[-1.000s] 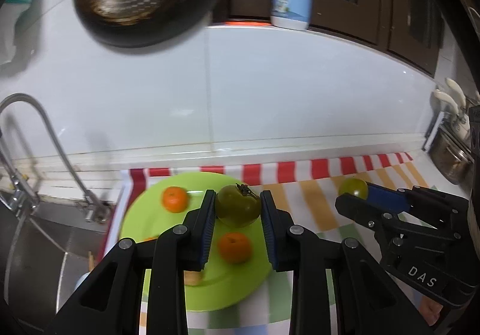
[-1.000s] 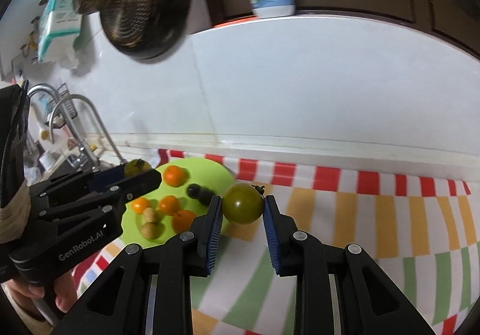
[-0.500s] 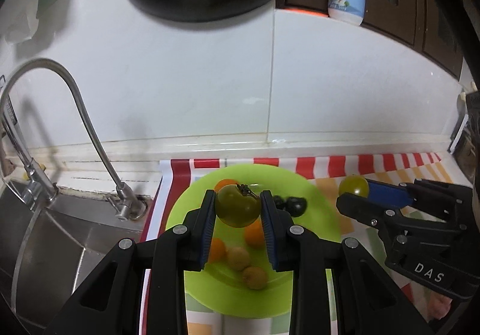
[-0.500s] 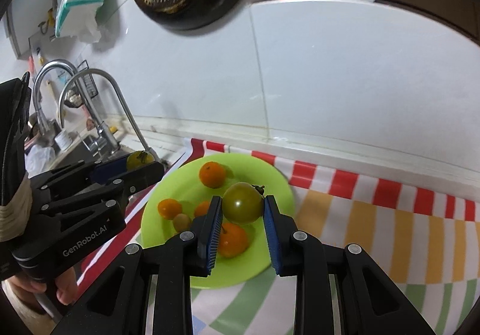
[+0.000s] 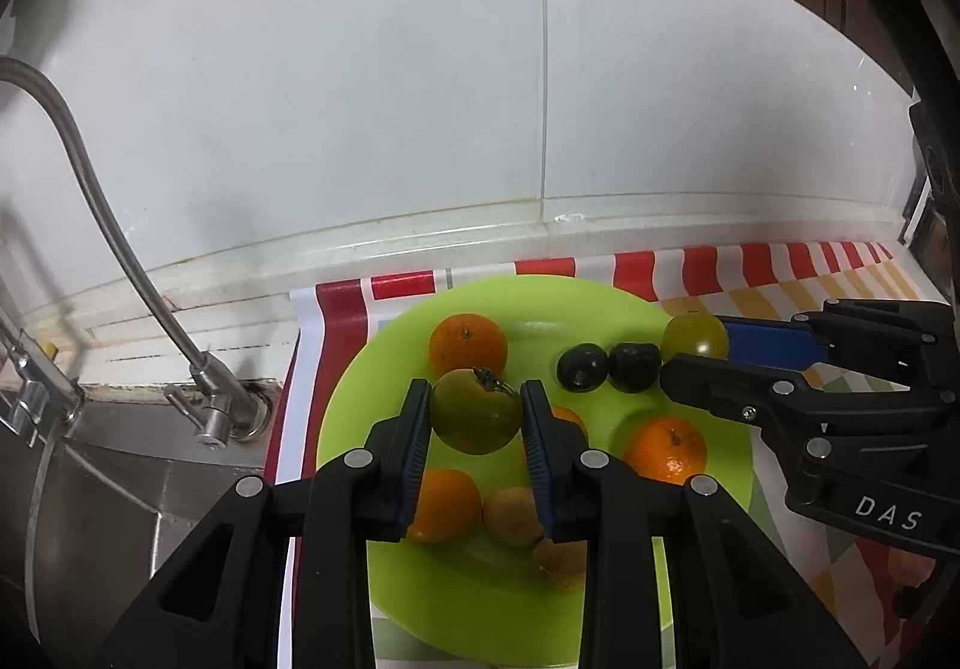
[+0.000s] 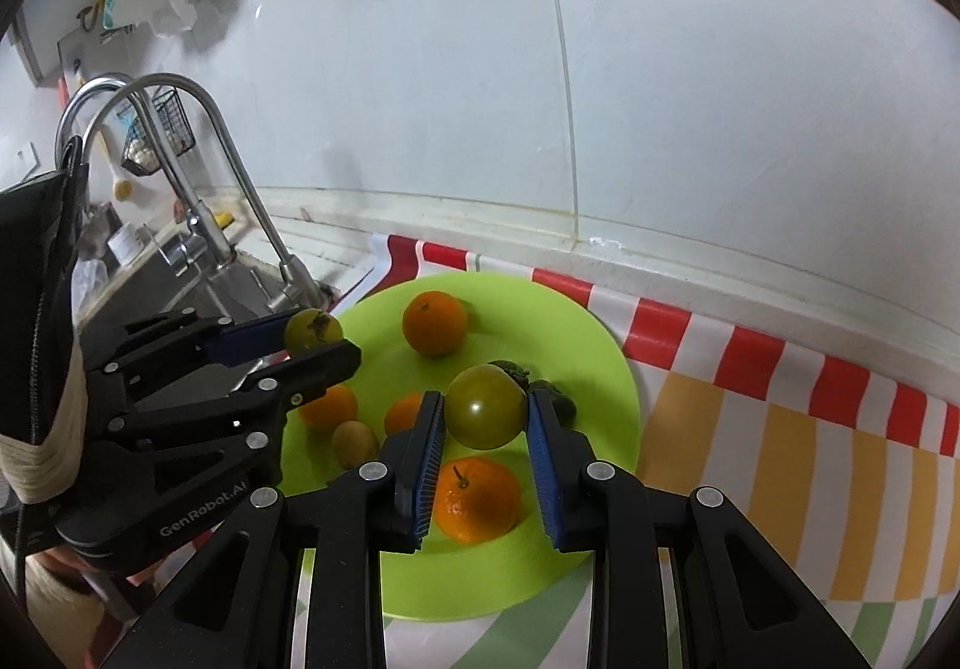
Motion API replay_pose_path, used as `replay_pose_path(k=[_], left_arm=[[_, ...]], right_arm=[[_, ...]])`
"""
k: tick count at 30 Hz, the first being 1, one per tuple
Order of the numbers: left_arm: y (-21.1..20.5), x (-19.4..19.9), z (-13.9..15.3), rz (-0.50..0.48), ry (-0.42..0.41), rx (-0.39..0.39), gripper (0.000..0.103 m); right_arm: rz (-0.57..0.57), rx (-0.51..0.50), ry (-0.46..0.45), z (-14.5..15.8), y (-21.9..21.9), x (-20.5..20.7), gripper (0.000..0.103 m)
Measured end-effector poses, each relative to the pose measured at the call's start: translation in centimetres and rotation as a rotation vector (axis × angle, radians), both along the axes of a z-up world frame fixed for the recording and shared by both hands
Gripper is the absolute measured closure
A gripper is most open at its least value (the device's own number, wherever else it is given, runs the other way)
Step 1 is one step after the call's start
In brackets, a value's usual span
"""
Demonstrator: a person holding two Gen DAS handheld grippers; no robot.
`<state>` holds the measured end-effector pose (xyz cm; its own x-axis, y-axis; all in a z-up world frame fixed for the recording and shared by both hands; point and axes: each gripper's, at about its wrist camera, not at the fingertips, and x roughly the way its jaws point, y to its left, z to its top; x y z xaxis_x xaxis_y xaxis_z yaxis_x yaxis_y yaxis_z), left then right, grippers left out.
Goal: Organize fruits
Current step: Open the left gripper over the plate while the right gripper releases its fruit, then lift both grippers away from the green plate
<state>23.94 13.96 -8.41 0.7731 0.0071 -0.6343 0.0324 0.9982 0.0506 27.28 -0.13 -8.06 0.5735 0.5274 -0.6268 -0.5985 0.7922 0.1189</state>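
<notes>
Both grippers have swung over the green plate (image 5: 360, 399), left gripper (image 5: 476, 417) w/ jaws easing open round 1 green tomato (image 5: 476, 410), right gripper (image 6: 485, 417) clamping another (image 6: 485, 406); early drop could roll into oranges (image 5: 665, 449).

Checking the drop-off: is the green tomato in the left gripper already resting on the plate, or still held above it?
Held above. The green tomato sits between the opening left gripper's fingers, over the green plate.

Two green tomatoes (image 5: 476, 417) (image 6: 485, 412) hang clamped above a lime-green plate (image 5: 420, 597) holding oranges (image 5: 467, 343), two dark plums (image 5: 581, 366) and small tan fruits (image 5: 511, 516).
</notes>
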Motion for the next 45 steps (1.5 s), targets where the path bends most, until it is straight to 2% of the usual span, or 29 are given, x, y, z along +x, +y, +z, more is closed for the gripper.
replay_pose_path(k=[1,2,5,11,13,15,18,19,20,22,27,33,45], left_arm=[[0.0,0.0,0.0,0.002,0.001,0.003,0.058],[0.0,-0.1,0.1,0.006,-0.005,0.008,0.054],[-0.1,-0.6,0.5,0.016,-0.018,0.022,0.054],[-1.0,-3.2,2.5,0.049,-0.062,0.034,0.052],[-1.6,-4.5,3.5,0.066,-0.079,0.029,0.046],[-2.0,-5.6,4.3,0.063,-0.097,0.016,0.044],[-3.1,-7.3,5.5,0.074,-0.125,0.012,0.031],[-3.7,-8.1,6.0,0.08,-0.144,0.015,0.026],[-3.9,-8.6,6.3,0.084,-0.156,0.018,0.023],[-4.7,-9.7,6.8,0.091,-0.175,0.027,0.012],[-7.3,-12.6,7.6,0.083,-0.202,0.037,0.005],[-9.7,-15.9,7.8,0.068,-0.209,0.006,0.001],[-12.1,-21.2,9.0,0.028,-0.24,0.013,0.0]], right_arm=[[0.002,0.001,0.005,-0.1,0.0,0.1,0.074],[0.003,0.002,0.008,-0.1,0.0,0.2,0.074],[-0.014,0.008,0.001,0.1,-0.3,0.1,0.069],[-0.051,0.005,-0.062,1.6,-1.7,-1.9,0.069],[-0.071,0.006,-0.087,2.3,-2.6,-3.0,0.067],[-0.09,0.015,-0.105,3.0,-3.5,-4.0,0.062],[-0.117,0.028,-0.125,4.1,-5.0,-5.8,0.06],[-0.129,0.031,-0.13,4.4,-5.5,-6.4,0.056],[-0.15,0.035,-0.138,4.7,-6.2,-7.2,0.046],[-0.189,0.047,-0.155,5.1,-7.6,-8.6,0.035],[-0.307,0.047,-0.17,5.6,-10.9,-11.7,0.023],[-0.41,0.029,-0.184,6.1,-14.7,-15.7,0.022],[-0.476,0.021,-0.219,6.8,-18.1,-22.5,0.019]])
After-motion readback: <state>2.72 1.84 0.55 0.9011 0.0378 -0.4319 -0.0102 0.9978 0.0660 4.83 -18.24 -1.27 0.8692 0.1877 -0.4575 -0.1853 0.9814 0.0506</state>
